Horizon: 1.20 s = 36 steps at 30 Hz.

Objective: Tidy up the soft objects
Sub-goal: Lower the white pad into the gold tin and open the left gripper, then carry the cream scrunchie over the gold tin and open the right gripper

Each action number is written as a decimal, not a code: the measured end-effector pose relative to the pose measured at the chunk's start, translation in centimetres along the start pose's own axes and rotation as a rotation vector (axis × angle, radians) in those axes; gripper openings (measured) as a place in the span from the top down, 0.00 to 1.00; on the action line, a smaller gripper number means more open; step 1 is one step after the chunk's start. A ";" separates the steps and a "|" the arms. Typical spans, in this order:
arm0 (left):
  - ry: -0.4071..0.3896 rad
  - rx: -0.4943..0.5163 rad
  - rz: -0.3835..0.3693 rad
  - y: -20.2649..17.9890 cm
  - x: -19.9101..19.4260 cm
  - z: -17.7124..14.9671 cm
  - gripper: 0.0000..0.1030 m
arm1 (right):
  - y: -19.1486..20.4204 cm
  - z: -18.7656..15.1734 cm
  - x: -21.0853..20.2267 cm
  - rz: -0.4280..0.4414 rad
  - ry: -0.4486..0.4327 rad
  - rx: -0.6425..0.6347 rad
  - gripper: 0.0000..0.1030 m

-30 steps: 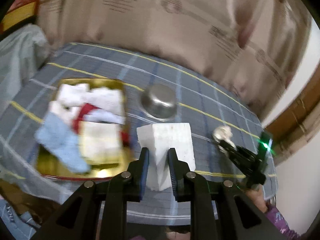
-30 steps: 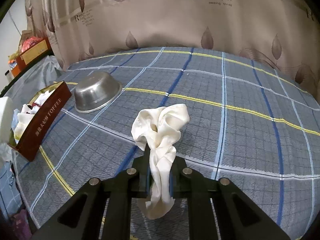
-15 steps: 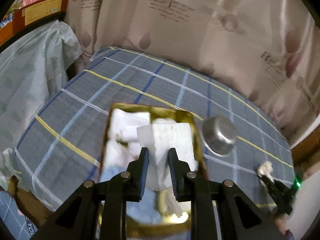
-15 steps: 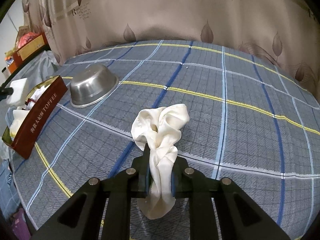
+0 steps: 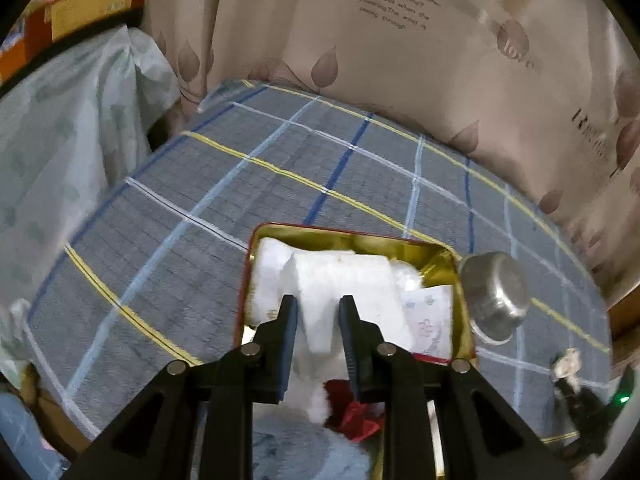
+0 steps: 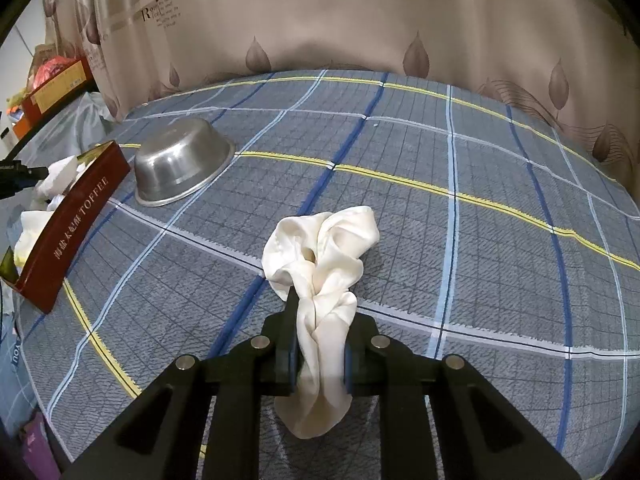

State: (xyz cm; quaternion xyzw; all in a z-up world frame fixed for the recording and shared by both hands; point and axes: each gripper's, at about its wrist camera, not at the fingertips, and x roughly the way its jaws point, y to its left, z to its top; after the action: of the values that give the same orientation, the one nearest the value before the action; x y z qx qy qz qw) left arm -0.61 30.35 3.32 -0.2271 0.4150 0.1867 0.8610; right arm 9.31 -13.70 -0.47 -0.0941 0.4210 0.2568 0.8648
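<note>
My left gripper (image 5: 318,322) is shut on a white foam block (image 5: 344,292) and holds it over the red toffee tin (image 5: 352,232), which has a gold inside. The tin holds several white soft pieces, a red scrap (image 5: 356,416) and a printed white cloth (image 5: 430,320). My right gripper (image 6: 320,320) is shut on a cream silk cloth (image 6: 320,252), bunched above the plaid table cover. The tin (image 6: 68,224) shows at the left of the right wrist view, with my left gripper's tip (image 6: 24,174) over it.
An upturned steel bowl (image 5: 494,296) sits right of the tin; it also shows in the right wrist view (image 6: 182,160). The plaid blue cover (image 6: 440,220) spreads across the table. A beige leaf-print curtain (image 5: 400,60) hangs behind. Boxes (image 5: 72,12) stand far left.
My left gripper has carried the foam block from beside the tin to over it and closer in. My right gripper with the cloth has barely moved.
</note>
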 end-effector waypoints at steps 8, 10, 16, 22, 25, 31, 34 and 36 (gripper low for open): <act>-0.060 0.063 0.123 -0.8 -1.5 -0.3 0.59 | 0.0 0.0 0.0 -0.001 0.000 -0.002 0.85; -0.065 0.047 0.120 -0.6 -2.1 -0.4 0.59 | 0.0 0.0 0.0 -0.001 0.000 -0.001 0.85; -0.108 0.002 0.118 -0.9 -6.0 -3.0 0.54 | 0.0 0.0 0.0 0.001 0.000 -0.003 0.85; -0.151 0.000 0.189 -1.7 -10.3 -8.4 0.34 | 0.4 0.3 -0.2 0.006 0.013 -0.012 0.85; -0.164 -0.012 0.230 -1.8 -12.1 -11.0 0.30 | 1.5 0.7 -0.8 0.043 0.011 0.003 0.85; -0.215 0.024 0.223 -2.3 -14.0 -13.5 0.29 | 7.7 3.3 -3.9 0.168 -0.054 -0.043 0.85; -0.218 0.040 0.235 -2.3 -13.6 -13.8 0.29 | 12.1 5.1 -4.7 0.267 -0.061 -0.053 0.85; -0.201 0.047 0.237 -2.2 -13.1 -13.9 0.29 | 14.5 6.3 -4.3 0.334 -0.047 -0.038 0.85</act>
State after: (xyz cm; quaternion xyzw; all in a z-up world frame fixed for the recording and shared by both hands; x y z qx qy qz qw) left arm -15.92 19.20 6.59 -0.1367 0.3547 0.2990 0.8752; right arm 3.83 -0.58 7.55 -0.0331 0.4055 0.4069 0.8179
